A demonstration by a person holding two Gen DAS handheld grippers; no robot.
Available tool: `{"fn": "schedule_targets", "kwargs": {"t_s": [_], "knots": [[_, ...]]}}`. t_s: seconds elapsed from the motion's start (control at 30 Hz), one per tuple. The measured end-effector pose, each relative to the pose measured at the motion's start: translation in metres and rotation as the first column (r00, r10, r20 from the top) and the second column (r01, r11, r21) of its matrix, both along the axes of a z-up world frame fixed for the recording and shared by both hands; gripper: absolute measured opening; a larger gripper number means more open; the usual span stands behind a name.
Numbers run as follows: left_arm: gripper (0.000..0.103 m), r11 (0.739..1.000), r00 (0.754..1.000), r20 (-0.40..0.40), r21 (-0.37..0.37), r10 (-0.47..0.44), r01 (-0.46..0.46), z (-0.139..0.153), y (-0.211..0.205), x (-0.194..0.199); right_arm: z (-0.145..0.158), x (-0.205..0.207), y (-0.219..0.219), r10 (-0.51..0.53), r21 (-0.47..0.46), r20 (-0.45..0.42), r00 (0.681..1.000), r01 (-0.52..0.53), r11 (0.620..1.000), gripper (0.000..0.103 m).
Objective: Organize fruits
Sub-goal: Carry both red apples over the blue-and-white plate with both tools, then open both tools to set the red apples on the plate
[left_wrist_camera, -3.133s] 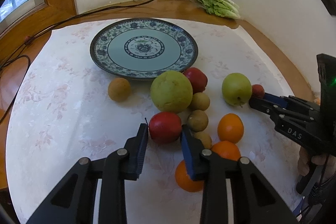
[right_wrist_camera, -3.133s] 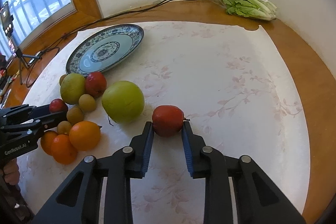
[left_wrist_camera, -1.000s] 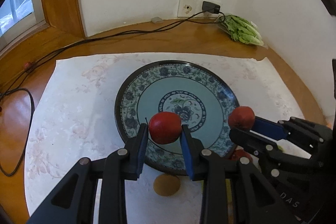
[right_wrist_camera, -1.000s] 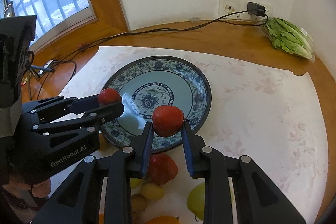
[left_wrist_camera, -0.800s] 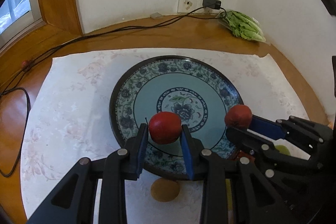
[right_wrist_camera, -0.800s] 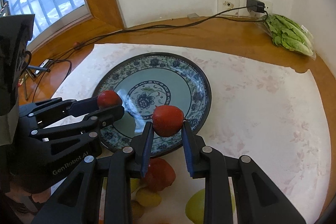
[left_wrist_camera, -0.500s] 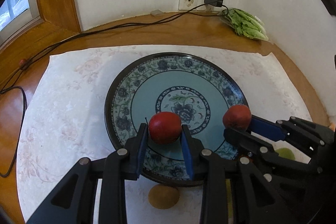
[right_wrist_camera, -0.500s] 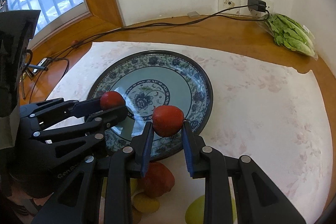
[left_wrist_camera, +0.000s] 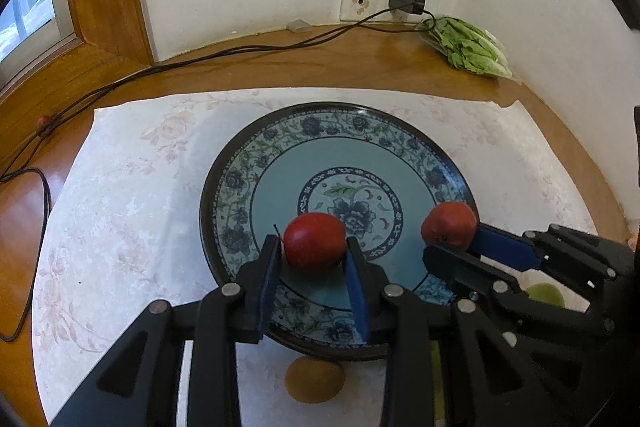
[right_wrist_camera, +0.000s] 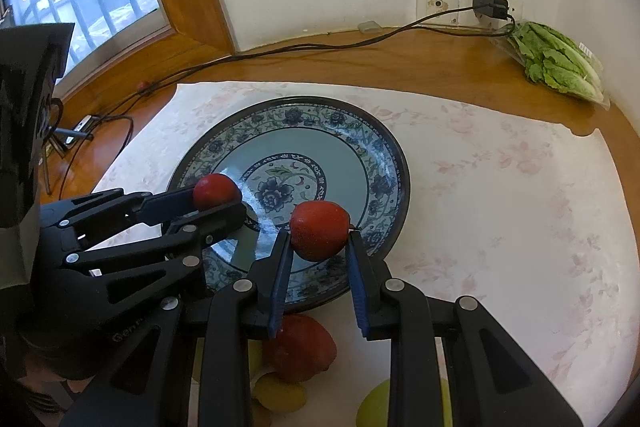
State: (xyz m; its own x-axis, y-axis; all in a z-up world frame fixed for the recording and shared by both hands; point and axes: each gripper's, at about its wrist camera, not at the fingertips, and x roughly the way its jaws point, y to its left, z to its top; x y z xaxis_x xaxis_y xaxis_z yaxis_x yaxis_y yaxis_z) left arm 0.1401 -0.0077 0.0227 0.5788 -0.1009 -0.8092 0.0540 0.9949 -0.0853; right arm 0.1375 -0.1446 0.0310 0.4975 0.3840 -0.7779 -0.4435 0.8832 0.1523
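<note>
Two red fruits hang over the blue patterned plate [left_wrist_camera: 224, 179]. My left gripper [left_wrist_camera: 312, 245] is shut on one red fruit [left_wrist_camera: 315, 233], above the plate's near left part. To its right, my right gripper [left_wrist_camera: 450, 233] is shut on the other red fruit [left_wrist_camera: 446, 221], over the plate's right side. In the right wrist view that fruit [right_wrist_camera: 319, 223] sits between the right gripper's [right_wrist_camera: 319, 239] blue pads, over the plate's [right_wrist_camera: 384, 155] near rim. The left gripper [right_wrist_camera: 218, 201] reaches in from the left with its fruit [right_wrist_camera: 214, 187].
More fruit lies on the flowered cloth [left_wrist_camera: 120, 227] near the plate: a brown round one [left_wrist_camera: 315, 379], a red apple [right_wrist_camera: 308, 351], a small yellow one [right_wrist_camera: 280, 393], green ones [left_wrist_camera: 546, 295]. Bagged lettuce [right_wrist_camera: 560, 67], a charger [right_wrist_camera: 490, 7] and its cable [right_wrist_camera: 280, 49] sit on the wooden ledge.
Three seconds ago both grippers held the red fruits low at the fruit pile on the cloth; they now hold them over the plate. In the last second they barely shifted.
</note>
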Motion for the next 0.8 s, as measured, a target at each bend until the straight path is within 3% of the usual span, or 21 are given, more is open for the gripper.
{"fn": "schedule_targets", "kwargs": {"t_s": [0.13, 0.33, 0.8], "knots": [[0.033, 1.000, 1.000, -0.005, -0.005, -0.001, 0.001, 0.001, 0.001, -0.001, 0.000, 0.000, 0.000, -0.003, 0.006, -0.007, 1.000, 0.003, 1.000, 0.029], [0.042, 1.000, 1.000, -0.006, -0.018, 0.005, -0.005, 0.006, 0.004, -0.007, 0.006, -0.006, -0.002, -0.009, 0.009, 0.014, 1.000, 0.008, 1.000, 0.034], [0.042, 0.999, 1.000, -0.013, -0.038, -0.004, 0.003, 0.019, 0.010, -0.038, 0.019, -0.032, -0.017, -0.034, 0.087, 0.018, 0.999, 0.032, 0.996, 0.035]]}}
